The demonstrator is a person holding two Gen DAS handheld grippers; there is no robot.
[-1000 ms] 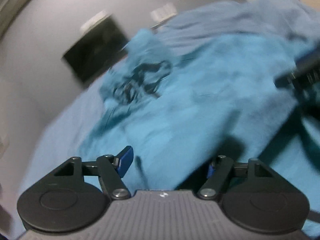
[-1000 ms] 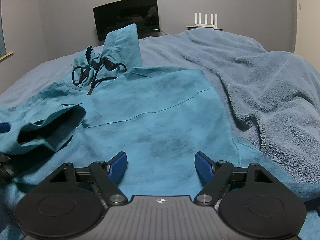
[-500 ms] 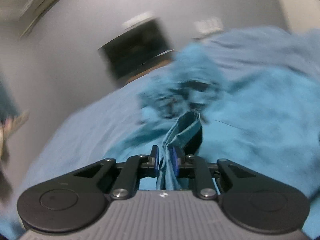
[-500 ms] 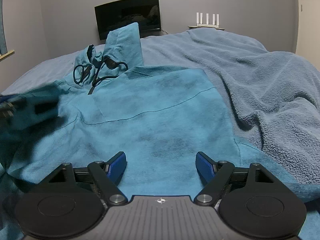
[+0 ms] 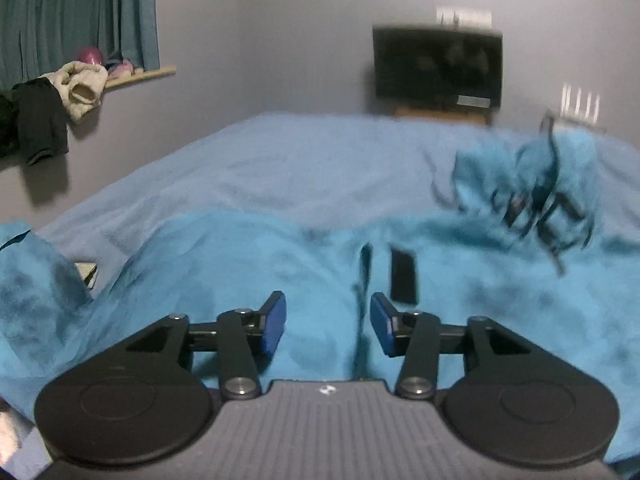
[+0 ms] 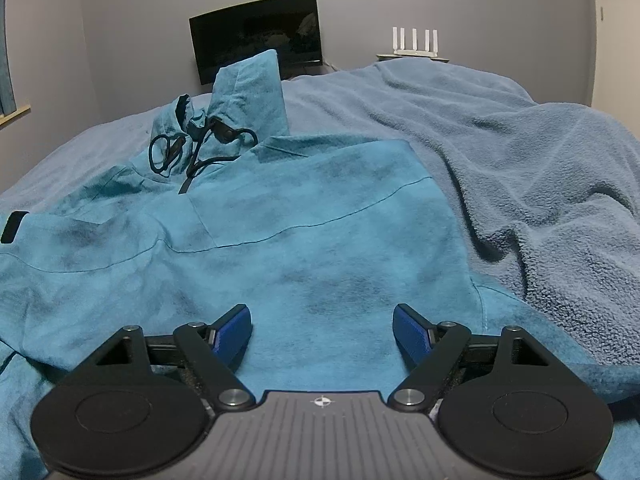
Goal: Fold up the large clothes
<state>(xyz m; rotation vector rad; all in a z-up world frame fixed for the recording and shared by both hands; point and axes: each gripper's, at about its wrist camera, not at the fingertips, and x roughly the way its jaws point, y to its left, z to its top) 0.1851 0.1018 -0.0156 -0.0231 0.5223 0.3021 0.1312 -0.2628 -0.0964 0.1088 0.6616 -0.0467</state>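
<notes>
**One hoodie spread on the bed, two grippers over it**

One teal hoodie [image 6: 280, 240] lies front-up on the bed [image 6: 540, 160], which is covered by one pale blue fleece blanket [image 6: 560, 208]. The hoodie's hood [image 6: 248, 92] stands up at the far end of the garment, toward the wall, and its one black drawcord [image 6: 196, 152] lies looped at the neck just below the hood. One small black tab [image 6: 14, 226] shows on the fabric at the hoodie's left edge in the right wrist view.

The right gripper [image 6: 322, 332] hangs over the near hem of the hoodie with its two blue pads [image 6: 234, 332] spread wide; nothing is caught between them.

The left gripper [image 5: 325, 328] is over the left part of the hoodie. Its jaws are opening, about halfway apart, and a raised fold of teal cloth sits in the gap without either pad [image 5: 274, 326] pressing it. That view is blurred, so the hood and cord at its right edge smear.

Beyond the hoodie, against the wall, stands one dark monitor [image 6: 256, 36], with one white router [image 6: 414, 46] carrying four antennas to its right. Left of the bed, one teal curtain [image 5: 76, 12] hangs above a wooden sill [image 5: 140, 76] holding a few bunched clothes [image 5: 80, 88], their count unclear.
</notes>
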